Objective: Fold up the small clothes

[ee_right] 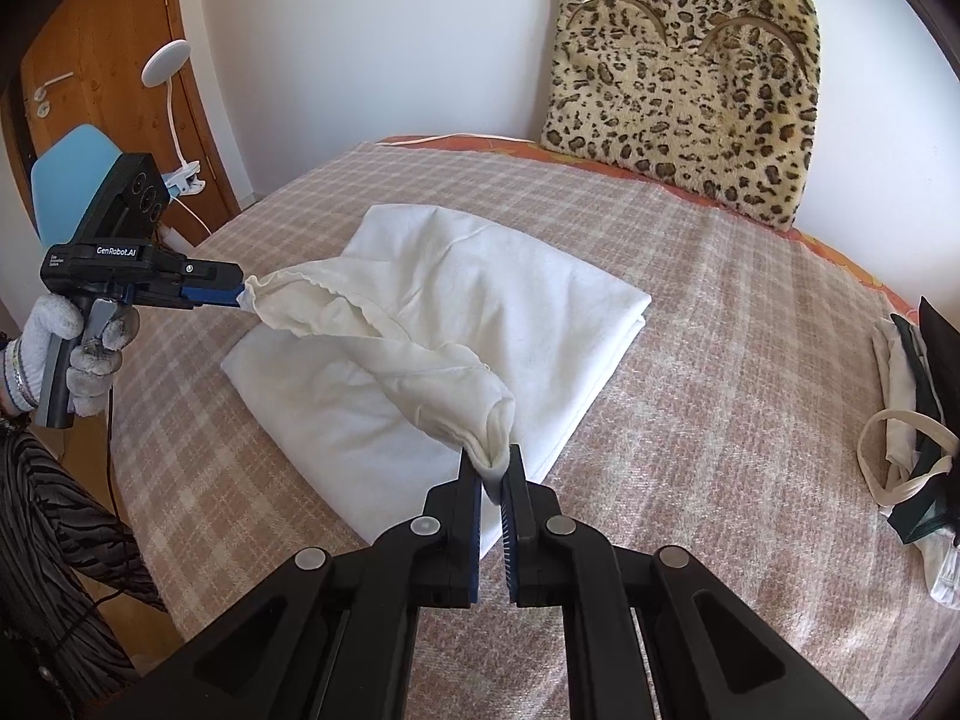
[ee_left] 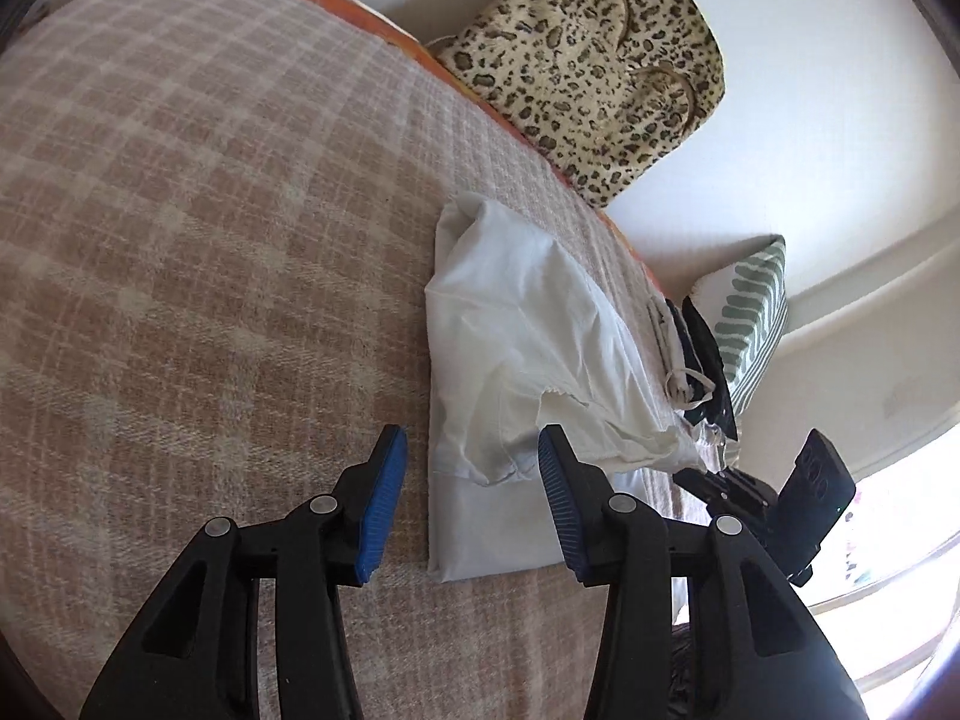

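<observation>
A small cream garment (ee_right: 384, 330) hangs stretched above a folded white cloth (ee_right: 558, 336) on the plaid bed cover (ee_right: 750, 372). My right gripper (ee_right: 493, 462) is shut on the garment's near corner. In the right wrist view my left gripper (ee_right: 243, 294) touches the garment's far corner at the left. In the left wrist view the left gripper (ee_left: 471, 450) has its blue pads wide apart, with the garment's frayed edge (ee_left: 558, 402) beside the right pad (ee_left: 555, 480) and the white cloth (ee_left: 480, 516) below.
A leopard-print cushion (ee_right: 684, 96) leans on the wall at the bed's far edge. A pile of dark and white clothes (ee_right: 918, 420) lies at the bed's right side, next to a green-patterned pillow (ee_left: 750, 324). A lamp (ee_right: 165, 63) and wooden door (ee_right: 90, 30) stand left.
</observation>
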